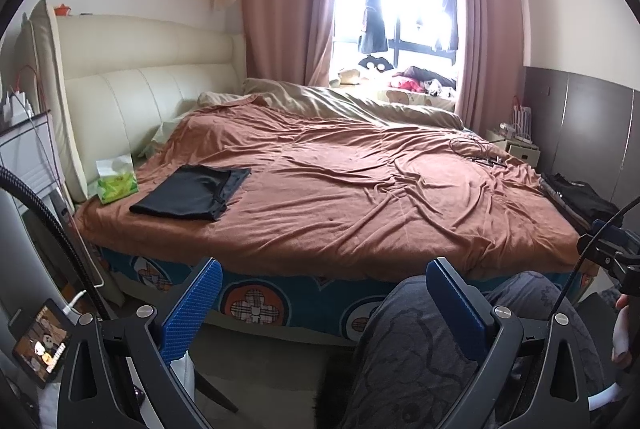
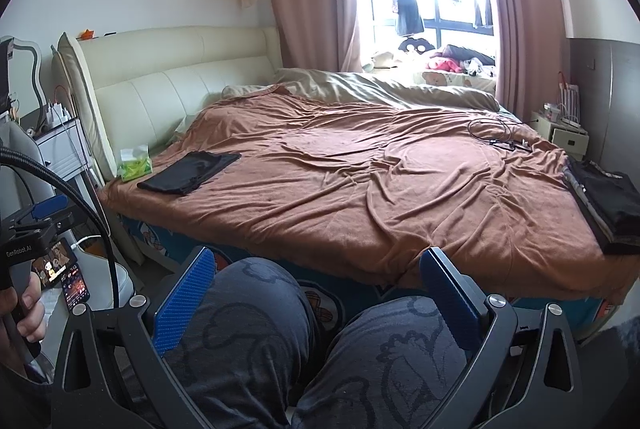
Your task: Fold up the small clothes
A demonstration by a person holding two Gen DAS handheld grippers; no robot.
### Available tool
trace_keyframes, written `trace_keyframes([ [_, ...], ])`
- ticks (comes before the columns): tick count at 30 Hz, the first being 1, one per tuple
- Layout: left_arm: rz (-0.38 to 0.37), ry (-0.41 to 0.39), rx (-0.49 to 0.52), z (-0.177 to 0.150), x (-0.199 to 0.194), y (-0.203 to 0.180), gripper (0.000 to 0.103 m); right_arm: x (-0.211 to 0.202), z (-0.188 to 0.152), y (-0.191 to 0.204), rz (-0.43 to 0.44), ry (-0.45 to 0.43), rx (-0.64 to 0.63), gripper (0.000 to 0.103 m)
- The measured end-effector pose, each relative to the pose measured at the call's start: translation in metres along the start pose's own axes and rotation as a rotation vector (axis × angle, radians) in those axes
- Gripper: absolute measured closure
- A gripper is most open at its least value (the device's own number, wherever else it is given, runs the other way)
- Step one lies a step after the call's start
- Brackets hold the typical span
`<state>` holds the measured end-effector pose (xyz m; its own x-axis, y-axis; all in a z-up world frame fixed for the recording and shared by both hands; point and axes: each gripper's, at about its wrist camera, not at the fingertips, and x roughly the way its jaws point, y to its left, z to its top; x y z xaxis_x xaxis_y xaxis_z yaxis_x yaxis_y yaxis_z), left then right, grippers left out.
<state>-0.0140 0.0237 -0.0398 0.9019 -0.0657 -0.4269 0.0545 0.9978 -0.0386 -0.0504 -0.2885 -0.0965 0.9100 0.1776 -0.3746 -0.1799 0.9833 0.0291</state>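
Observation:
A folded black garment (image 1: pixel 192 192) (image 2: pixel 190 171) lies flat on the brown bedspread (image 1: pixel 352 189) (image 2: pixel 380 189) near the bed's left front corner. A stack of dark clothes (image 1: pixel 580 197) (image 2: pixel 608 205) rests at the right edge of the bed. My left gripper (image 1: pixel 324 305) is open and holds nothing, low in front of the bed above a person's knee (image 1: pixel 420 341). My right gripper (image 2: pixel 316 297) is open too, nothing between its blue pads (image 2: pixel 184 305), above both knees (image 2: pixel 256 325). Both grippers are well short of the clothes.
A green tissue pack (image 1: pixel 116 181) (image 2: pixel 136 165) sits by the cream headboard (image 1: pixel 152 89). A black cable (image 1: pixel 476 149) (image 2: pixel 496 137) lies on the bed's far right. A phone (image 1: pixel 40 345) (image 2: pixel 68 275) and a nightstand (image 1: pixel 28 157) stand on the left. A beige duvet (image 1: pixel 360 101) is bunched at the far side.

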Motion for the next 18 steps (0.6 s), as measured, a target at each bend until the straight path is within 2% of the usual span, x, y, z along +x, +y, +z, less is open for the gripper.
trace_keyframes([
  [18, 0.006, 0.001, 0.007, -0.0043, 0.0012, -0.0013, 0.0, 0.0, -0.0002, 0.0057, -0.003, 0.005, 0.011, 0.0],
])
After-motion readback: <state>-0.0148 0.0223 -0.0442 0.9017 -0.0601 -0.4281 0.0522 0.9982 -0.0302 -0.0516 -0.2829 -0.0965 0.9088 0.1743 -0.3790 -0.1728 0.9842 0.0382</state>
